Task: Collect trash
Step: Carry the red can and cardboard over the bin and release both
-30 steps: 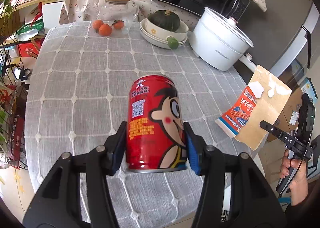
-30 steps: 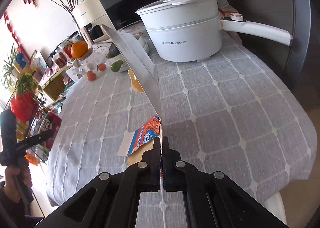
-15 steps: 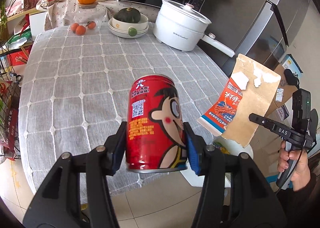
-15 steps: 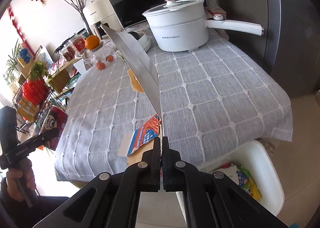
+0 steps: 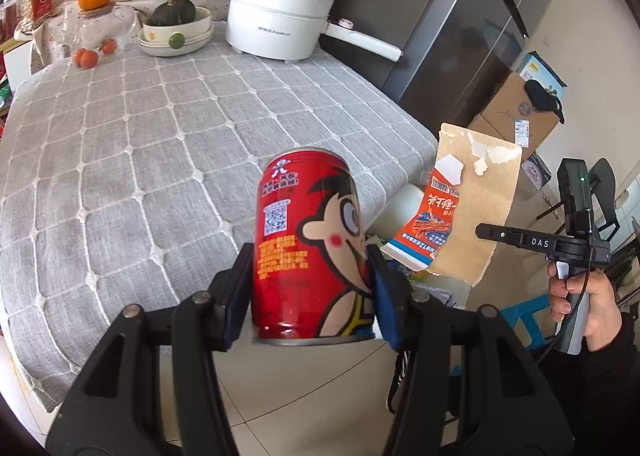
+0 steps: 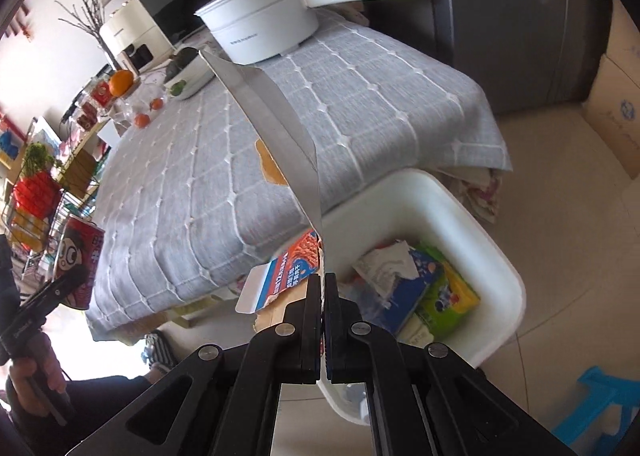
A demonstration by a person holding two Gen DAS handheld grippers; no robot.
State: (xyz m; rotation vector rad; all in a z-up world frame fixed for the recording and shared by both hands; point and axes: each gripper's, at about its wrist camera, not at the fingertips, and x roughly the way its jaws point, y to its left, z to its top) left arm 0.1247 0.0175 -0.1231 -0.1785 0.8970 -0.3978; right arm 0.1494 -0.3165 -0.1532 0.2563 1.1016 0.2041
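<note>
My left gripper [image 5: 310, 288] is shut on a red drink can [image 5: 312, 244] with a cartoon face, held upright in the air past the table's near edge; the can also shows in the right wrist view [image 6: 80, 256]. My right gripper [image 6: 322, 296] is shut on a torn cardboard snack wrapper [image 6: 276, 136], seen edge-on, held above a white trash bin [image 6: 500, 256] on the floor. The wrapper [image 5: 468, 204] and right gripper [image 5: 486, 232] also show in the left wrist view, right of the can.
The table with a grey checked cloth [image 5: 140, 144] carries a white pot [image 5: 280, 28], a bowl with a squash [image 5: 176, 24] and small oranges [image 5: 90, 56]. The bin holds several wrappers [image 6: 420, 288]. Cardboard boxes [image 5: 516, 108] and a fridge [image 5: 480, 16] stand at the right.
Both grippers have pulled back off the table and swung right with their loads. The white bin has come into view under the wrapper.
</note>
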